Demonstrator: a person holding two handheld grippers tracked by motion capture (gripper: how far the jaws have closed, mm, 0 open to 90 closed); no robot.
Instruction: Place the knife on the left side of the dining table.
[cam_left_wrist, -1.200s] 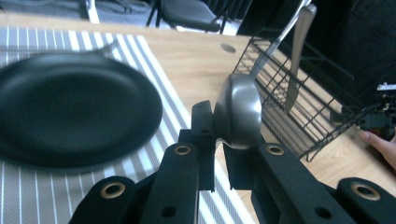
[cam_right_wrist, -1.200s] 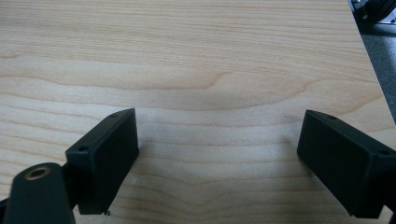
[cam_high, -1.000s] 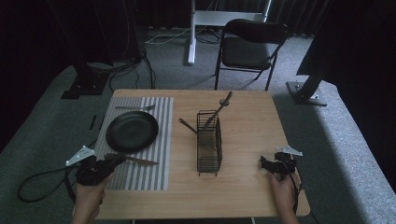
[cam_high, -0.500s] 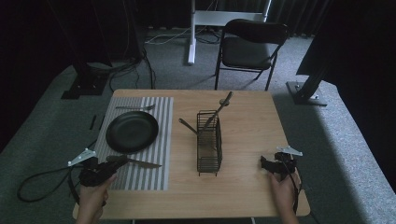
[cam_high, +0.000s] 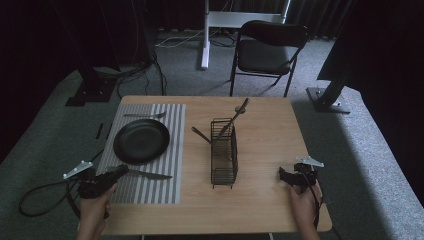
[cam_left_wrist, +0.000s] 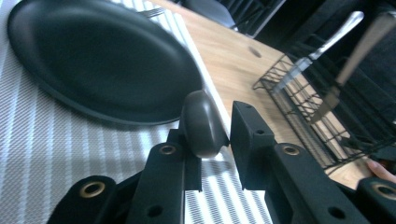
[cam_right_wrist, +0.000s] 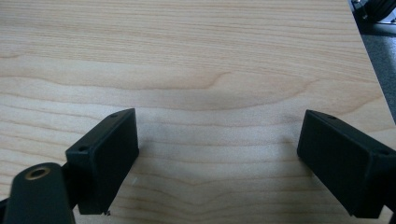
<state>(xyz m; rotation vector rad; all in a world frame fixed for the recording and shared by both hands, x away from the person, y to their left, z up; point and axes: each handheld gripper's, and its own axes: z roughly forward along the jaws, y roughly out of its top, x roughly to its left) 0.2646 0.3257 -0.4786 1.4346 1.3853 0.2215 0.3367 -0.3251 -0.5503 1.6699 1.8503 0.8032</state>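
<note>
Two pieces look laid on the mat (cam_high: 172, 150): a fork (cam_high: 145, 115) beyond the plate (cam_high: 141, 141) and the knife (cam_high: 145, 174) on its near side. The left gripper (cam_left_wrist: 224, 130) has just been opening, with the knife handle (cam_left_wrist: 201, 123) between its jaws and a gap on one side. The right gripper (cam_right_wrist: 217, 154) hangs spread wide over bare table (cam_high: 265, 135). Cutlery in the rack (cam_high: 224, 155) probably remains. Pale wood top, grey carpet (cam_high: 350, 150), a chair (cam_high: 267, 47) behind
</note>
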